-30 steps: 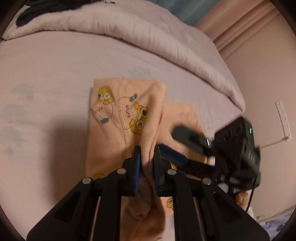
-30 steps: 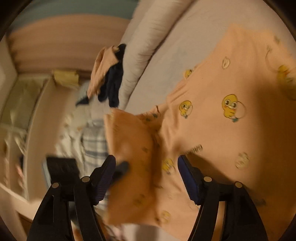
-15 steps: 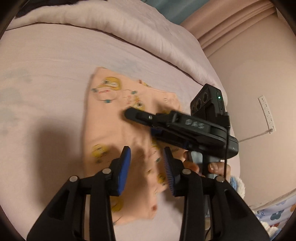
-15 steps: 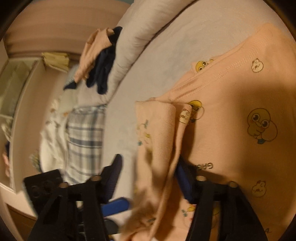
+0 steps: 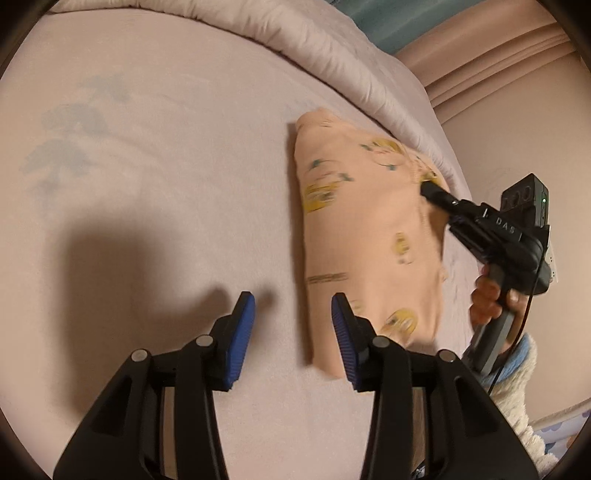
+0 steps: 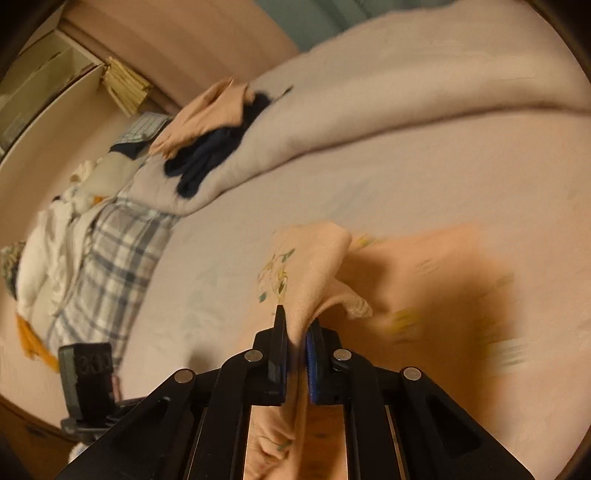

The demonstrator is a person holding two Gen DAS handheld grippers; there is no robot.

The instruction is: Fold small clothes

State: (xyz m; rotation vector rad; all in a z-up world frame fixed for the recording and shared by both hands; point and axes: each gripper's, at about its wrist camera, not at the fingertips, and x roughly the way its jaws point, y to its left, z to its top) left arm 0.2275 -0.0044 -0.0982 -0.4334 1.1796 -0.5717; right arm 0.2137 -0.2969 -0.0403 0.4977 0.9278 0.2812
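Left wrist view
Garment: we see the peach shirt (image 5: pixel 365 236) with yellow duck prints lying on the pale pink bedsheet (image 5: pixel 147 177), to the right of the middle of the picture.
Long axis: the shirt runs from near us to far from us, its narrow rounded end pointing away toward the rolled duvet (image 5: pixel 258 26); the left edge is a straight fold line.
Left gripper: our left gripper (image 5: pixel 291 328) hangs above the sheet with its blue-padded jaws wide apart and nothing between them.
Shirt against the jaws: the near left corner of the shirt shows just beyond the right jaw; the left jaw stands over bare sheet.
Right gripper: our right gripper (image 5: pixel 430 188) reaches in from the right, its tip on the shirt's far right edge; from here we cannot tell how its jaws stand.
Right hand: the hand (image 5: pixel 491 299) grips the handle, a fluffy cuff (image 5: pixel 517 373) around the wrist.

Right wrist view
Right gripper: here the right gripper (image 6: pixel 295 325) has its jaws drawn narrow, pinching a fold of the peach shirt (image 6: pixel 424 295).
Shirt against the jaws: the pinched cloth rises out of the jaws in a raised ridge that leads away from us; the rest spreads flat to the right on the sheet (image 6: pixel 406 177), blurred.
Surroundings: a dark blue garment (image 6: pixel 210 155) and a peach one (image 6: pixel 207 110) lie on the duvet (image 6: pixel 369 74) at the far left, with a plaid cloth (image 6: pixel 107 251) below them.
Left gripper: part of the left gripper's body (image 6: pixel 88 373) shows at the lower left edge.
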